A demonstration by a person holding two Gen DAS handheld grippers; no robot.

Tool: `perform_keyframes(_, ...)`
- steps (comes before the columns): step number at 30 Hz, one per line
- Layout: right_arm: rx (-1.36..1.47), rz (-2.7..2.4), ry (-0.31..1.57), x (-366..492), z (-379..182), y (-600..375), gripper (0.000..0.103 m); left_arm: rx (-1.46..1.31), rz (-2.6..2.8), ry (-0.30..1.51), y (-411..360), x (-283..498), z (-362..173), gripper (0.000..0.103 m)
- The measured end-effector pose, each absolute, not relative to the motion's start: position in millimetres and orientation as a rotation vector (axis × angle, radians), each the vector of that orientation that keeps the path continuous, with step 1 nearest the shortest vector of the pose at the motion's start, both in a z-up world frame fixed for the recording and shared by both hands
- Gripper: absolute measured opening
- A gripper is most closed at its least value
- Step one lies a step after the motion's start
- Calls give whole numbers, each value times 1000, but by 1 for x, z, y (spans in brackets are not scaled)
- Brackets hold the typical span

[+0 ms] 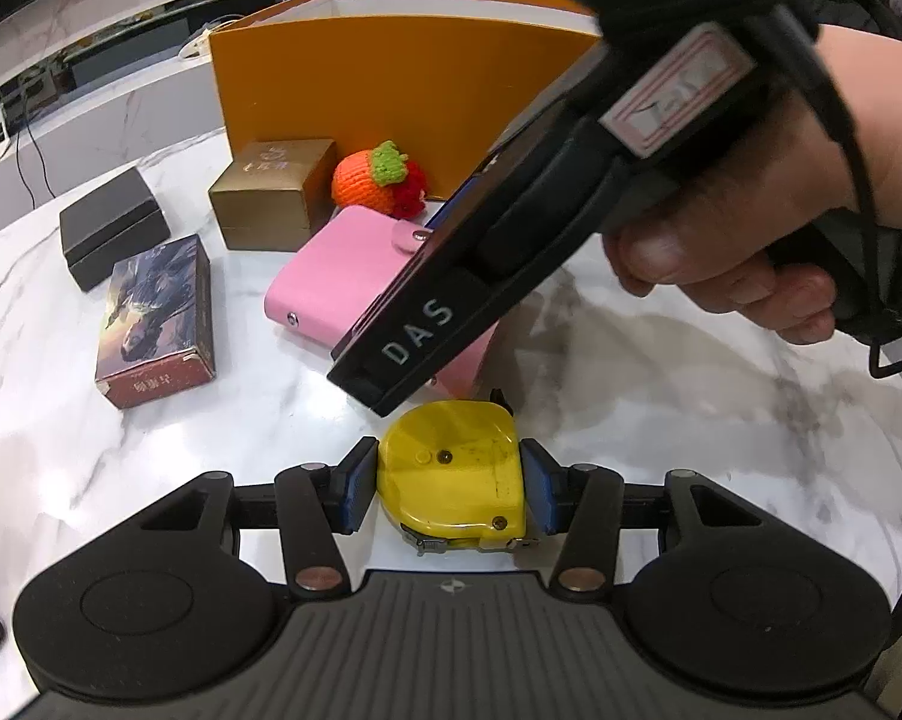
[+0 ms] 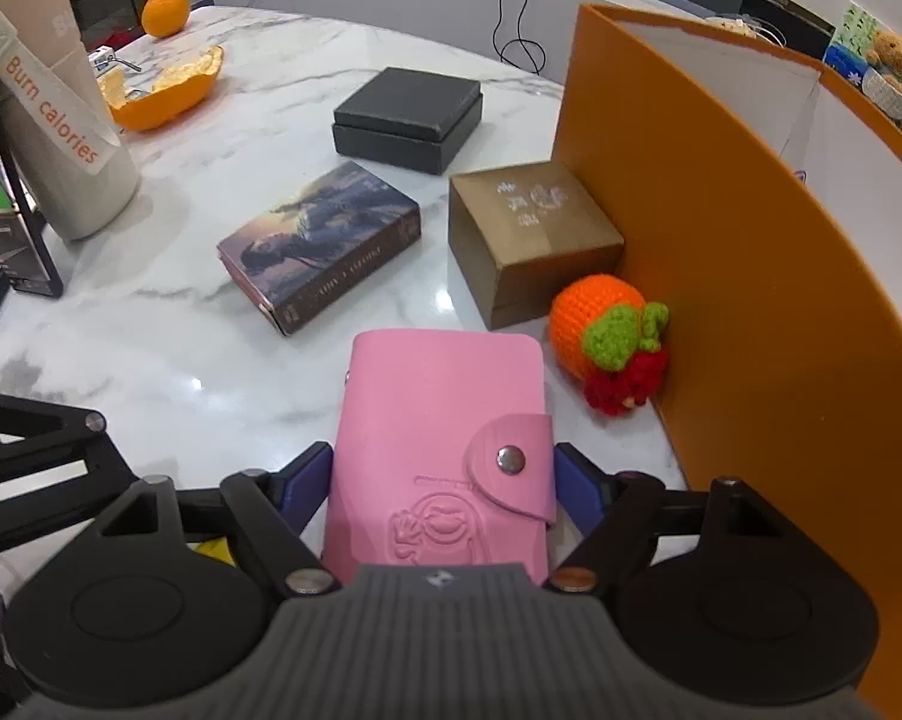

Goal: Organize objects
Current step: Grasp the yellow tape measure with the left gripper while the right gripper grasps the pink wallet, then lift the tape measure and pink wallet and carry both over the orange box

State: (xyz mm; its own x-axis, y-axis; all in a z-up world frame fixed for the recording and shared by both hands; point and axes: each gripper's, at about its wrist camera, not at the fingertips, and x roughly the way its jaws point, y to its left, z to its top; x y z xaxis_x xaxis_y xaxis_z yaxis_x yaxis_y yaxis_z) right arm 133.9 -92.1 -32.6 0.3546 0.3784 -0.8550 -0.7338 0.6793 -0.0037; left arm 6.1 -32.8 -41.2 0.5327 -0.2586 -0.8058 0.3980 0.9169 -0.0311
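Observation:
My left gripper (image 1: 449, 483) has its blue pads against both sides of a yellow tape measure (image 1: 454, 471) on the marble table. My right gripper (image 2: 444, 489) has its pads at the two edges of a pink snap wallet (image 2: 444, 444) lying flat on the table; the wallet also shows in the left wrist view (image 1: 324, 282), partly hidden by the right gripper's black body (image 1: 511, 228). A knitted orange-and-red fruit toy (image 2: 613, 342) lies by the orange box wall, just right of the wallet.
An open orange box (image 2: 751, 276) stands at the right. A gold-brown box (image 2: 529, 240), a picture-covered box (image 2: 318, 246) and a black box (image 2: 408, 117) lie beyond the wallet. A beige bottle (image 2: 60, 138), orange peel (image 2: 162, 90) and an orange (image 2: 164, 12) sit far left.

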Motion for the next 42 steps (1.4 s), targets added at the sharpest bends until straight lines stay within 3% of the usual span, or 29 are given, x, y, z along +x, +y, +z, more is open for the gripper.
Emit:
perform_keyframes(23, -272, 785, 814, 140, 53, -115, 78, 126, -340, 879, -19, 12, -15, 58)
perform_keyframes(34, -107, 735, 701, 162, 113, -164, 78, 122, -266, 818, -6, 33, 28, 58)
perform_keyframes(42, -8, 638, 644, 187, 140, -218, 78, 162, -277, 746, -36, 73, 76, 58)
